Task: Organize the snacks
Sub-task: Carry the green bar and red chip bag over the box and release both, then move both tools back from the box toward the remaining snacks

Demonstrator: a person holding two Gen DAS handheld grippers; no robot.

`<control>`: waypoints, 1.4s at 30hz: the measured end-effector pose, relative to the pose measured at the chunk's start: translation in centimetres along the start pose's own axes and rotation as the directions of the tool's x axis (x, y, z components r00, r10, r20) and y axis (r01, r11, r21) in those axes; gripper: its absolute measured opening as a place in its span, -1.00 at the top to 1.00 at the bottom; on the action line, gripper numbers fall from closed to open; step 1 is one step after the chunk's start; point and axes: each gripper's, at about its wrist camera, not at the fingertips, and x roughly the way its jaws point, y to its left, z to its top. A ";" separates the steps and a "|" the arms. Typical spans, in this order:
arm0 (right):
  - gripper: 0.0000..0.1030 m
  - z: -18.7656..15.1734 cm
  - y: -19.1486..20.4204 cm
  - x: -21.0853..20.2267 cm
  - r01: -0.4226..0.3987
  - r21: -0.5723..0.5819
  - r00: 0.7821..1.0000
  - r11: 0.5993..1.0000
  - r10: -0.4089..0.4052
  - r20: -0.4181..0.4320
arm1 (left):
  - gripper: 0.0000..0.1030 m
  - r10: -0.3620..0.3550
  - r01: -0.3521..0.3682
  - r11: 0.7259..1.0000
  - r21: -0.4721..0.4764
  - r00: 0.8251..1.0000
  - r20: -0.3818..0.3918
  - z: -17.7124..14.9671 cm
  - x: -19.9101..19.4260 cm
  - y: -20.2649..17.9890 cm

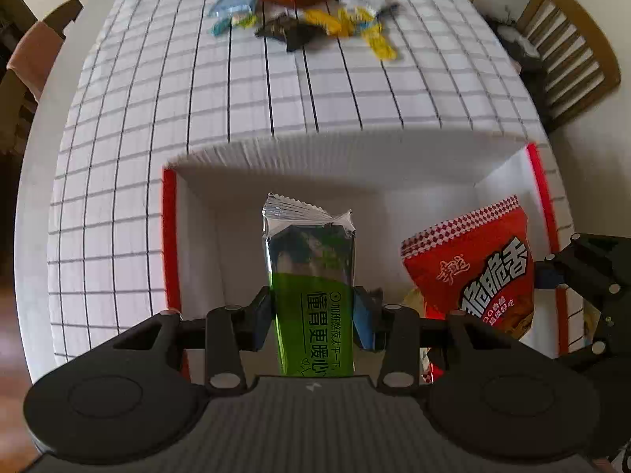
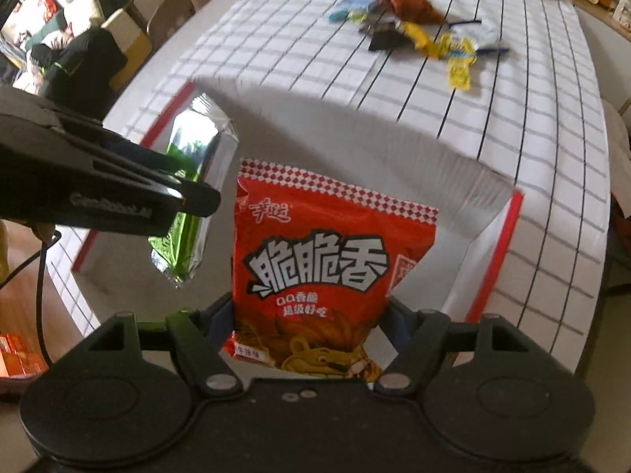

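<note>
My left gripper [image 1: 311, 317] is shut on a green and silver snack bar [image 1: 309, 276], held upright over a white box with red edges [image 1: 170, 236]. In the right wrist view the same bar [image 2: 193, 181] hangs from the left gripper's black body [image 2: 118, 193] above the box [image 2: 493, 252]. My right gripper [image 2: 311, 315] is shut on a red snack bag [image 2: 327, 268] with white lettering, also over the box's inside. From the left wrist view that red bag [image 1: 477, 272] shows to the right, with the right gripper's body [image 1: 591, 272] beside it.
A pile of loose snacks [image 1: 307, 15] lies far off on the checked tablecloth [image 1: 276, 90]; in the right wrist view the pile [image 2: 414, 27] holds a brown bag, yellow and blue packets. Wooden chairs [image 1: 572, 59] stand beside the table. A dark bag [image 2: 83, 67] sits at left.
</note>
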 end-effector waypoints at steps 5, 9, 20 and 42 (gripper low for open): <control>-0.44 -0.8 0.8 1.2 -0.005 -0.008 1.000 1.000 0.005 -0.028 | 0.19 0.013 -0.013 1.000 0.009 0.999 -0.032 -0.5 1.3 -0.5; -0.44 -1.1 1.2 2.3 0.025 -0.023 0.999 0.999 -0.026 -0.042 | 0.19 0.027 -0.026 1.000 0.006 0.998 -0.055 -0.6 2.2 -0.6; -0.44 -1.2 1.6 3.2 0.043 -0.027 0.998 0.999 -0.044 -0.048 | 0.18 0.019 -0.017 1.000 0.014 0.990 -0.138 -1.5 4.5 -1.0; -0.60 -1.2 0.6 -1.4 0.005 0.023 0.997 1.000 -0.007 0.078 | -0.13 -0.028 0.028 0.999 0.023 1.000 -0.008 -1.5 0.0 0.0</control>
